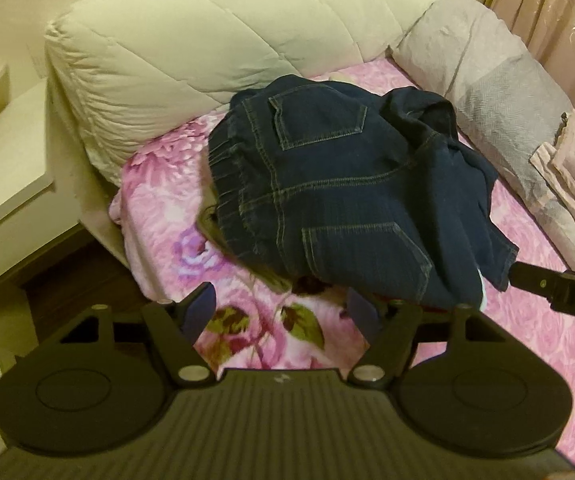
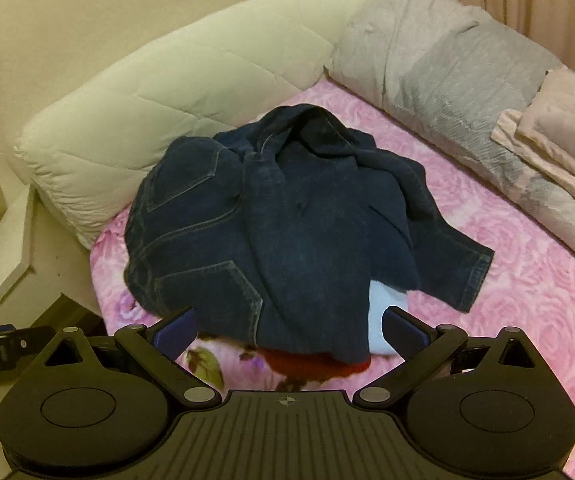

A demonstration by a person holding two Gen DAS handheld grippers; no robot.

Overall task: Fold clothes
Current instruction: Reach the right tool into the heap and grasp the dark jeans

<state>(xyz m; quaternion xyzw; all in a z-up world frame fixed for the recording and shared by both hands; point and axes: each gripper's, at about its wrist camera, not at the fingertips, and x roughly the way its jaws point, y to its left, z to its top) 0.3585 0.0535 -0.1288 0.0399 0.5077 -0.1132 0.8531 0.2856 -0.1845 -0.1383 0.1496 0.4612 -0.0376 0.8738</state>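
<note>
A crumpled pair of dark blue jeans (image 1: 339,192) lies heaped on the pink flowered bedsheet (image 1: 159,208), back pockets up. In the right wrist view the jeans (image 2: 287,232) cover a light blue garment (image 2: 387,320) and a red one (image 2: 307,364) that peek out at the near edge. My left gripper (image 1: 283,312) is open just short of the heap's near edge, nothing between its fingers. My right gripper (image 2: 287,332) is open too, its fingers straddling the near hem of the jeans without pressing on it. The right gripper's body (image 1: 559,292) shows at the right edge of the left wrist view.
A cream quilted headboard cushion (image 1: 191,60) curves behind the heap. A grey rolled blanket (image 2: 447,80) and a folded pink cloth (image 2: 559,132) lie along the right side. A cream bedside table (image 1: 3,168) stands left of the bed, and pink curtains (image 1: 559,12) hang at the back right.
</note>
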